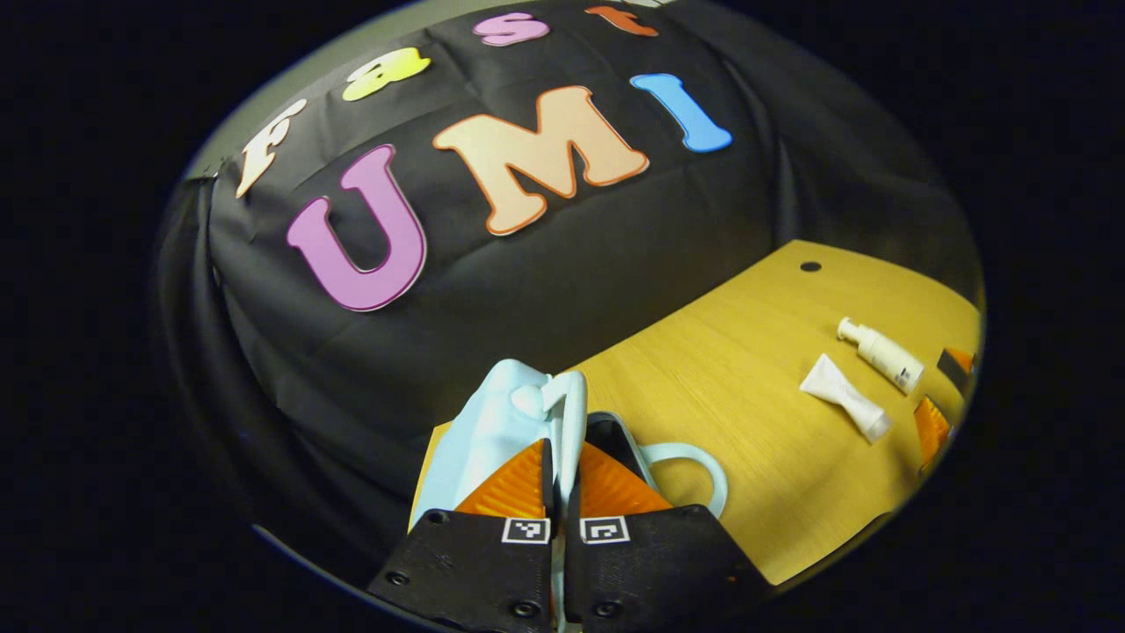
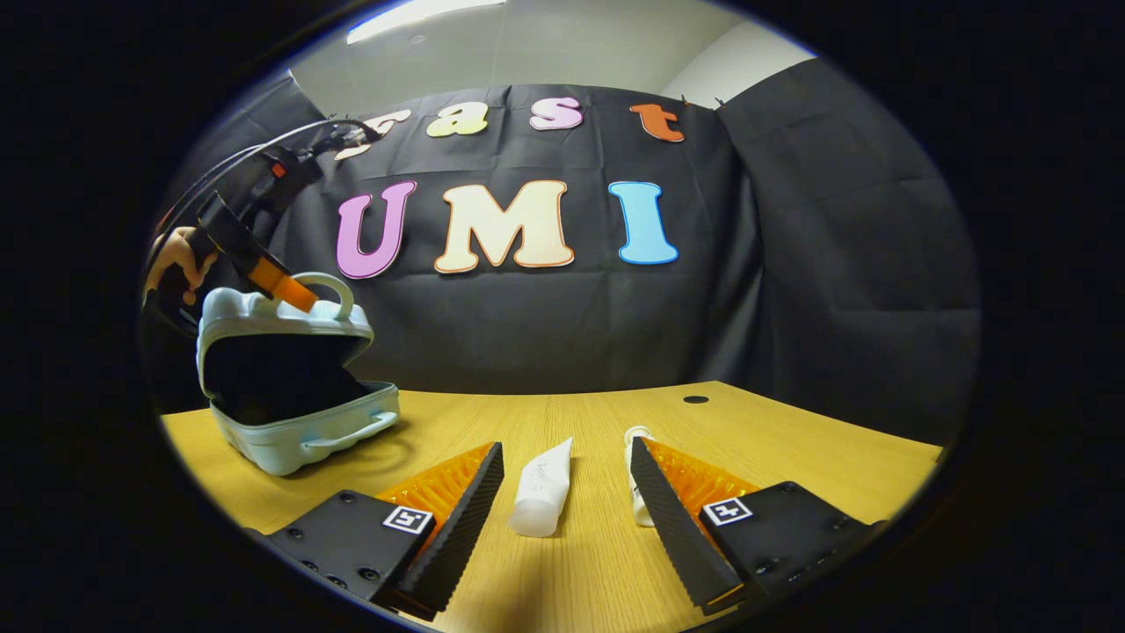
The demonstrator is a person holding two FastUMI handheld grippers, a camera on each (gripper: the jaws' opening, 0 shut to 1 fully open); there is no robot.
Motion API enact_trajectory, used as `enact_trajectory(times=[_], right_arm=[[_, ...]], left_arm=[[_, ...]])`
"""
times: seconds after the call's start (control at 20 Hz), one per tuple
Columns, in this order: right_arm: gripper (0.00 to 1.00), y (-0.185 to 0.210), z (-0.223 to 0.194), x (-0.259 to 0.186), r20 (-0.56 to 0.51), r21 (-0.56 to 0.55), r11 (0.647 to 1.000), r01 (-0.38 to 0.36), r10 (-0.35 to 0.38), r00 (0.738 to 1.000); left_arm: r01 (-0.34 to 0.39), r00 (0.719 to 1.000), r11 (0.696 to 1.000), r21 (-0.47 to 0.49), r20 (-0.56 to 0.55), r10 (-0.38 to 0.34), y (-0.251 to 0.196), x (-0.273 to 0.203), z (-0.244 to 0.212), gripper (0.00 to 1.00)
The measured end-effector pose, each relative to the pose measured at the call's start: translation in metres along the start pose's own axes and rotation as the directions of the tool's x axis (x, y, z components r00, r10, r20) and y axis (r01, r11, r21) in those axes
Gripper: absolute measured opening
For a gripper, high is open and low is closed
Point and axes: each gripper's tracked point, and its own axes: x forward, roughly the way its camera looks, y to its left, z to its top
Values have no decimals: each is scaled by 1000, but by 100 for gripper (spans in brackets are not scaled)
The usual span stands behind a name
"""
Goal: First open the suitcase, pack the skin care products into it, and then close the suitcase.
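Two fingers (image 1: 562, 457) pinch the suitcase (image 2: 290, 378) lid ajar; right gripper (image 2: 567, 492) gapes wide.

A wooden table (image 2: 791, 440) with a pale, fine-grained top spans the lower part of the right gripper view, and a small dark round hole (image 2: 695, 399) sits near its far edge. Behind it hangs the black cloth wall (image 2: 835, 264), creased in folds. Above the cloth, a plain light room wall (image 2: 562, 44) and a bright ceiling light strip (image 2: 422, 13) show.
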Motion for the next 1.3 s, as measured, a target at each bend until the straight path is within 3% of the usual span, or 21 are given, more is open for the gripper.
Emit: enact_trajectory(times=[0.4, 0.65, 0.7, 0.85, 1.0, 1.15, 1.3], right_arm=[[95, 0, -1, 0, 2, -2, 1000, -1, 1, 1000], [95, 0, -1, 0, 2, -2, 1000, -1, 1, 1000], [92, 0, 0, 0, 2, -2, 1000, -1, 1, 1000], [95, 0, -1, 0, 2, -3, 1000, -2, 2, 1000], [95, 0, -1, 0, 2, -3, 1000, -4, 4, 1000], [95, 0, -1, 0, 3, -3, 1000, -5, 5, 1000], [95, 0, -1, 0, 3, -3, 1000, -5, 5, 1000]], left_arm=[[-42, 995, 966, -256, 79, 64, 88, -32, 7, 0], [-178, 977, 956, -232, 72, 199, 164, -36, -3, 0], [-189, 975, 952, -242, 66, 211, 175, -37, -7, 0], [-217, 971, 941, -260, 46, 237, 210, -35, -24, 0], [-271, 960, 941, -202, 7, 279, 250, -31, -52, 0], [-292, 956, 938, -185, -30, 291, 276, -29, -83, 0], [-259, 966, 949, -179, -35, 256, 285, -25, -109, 0]])
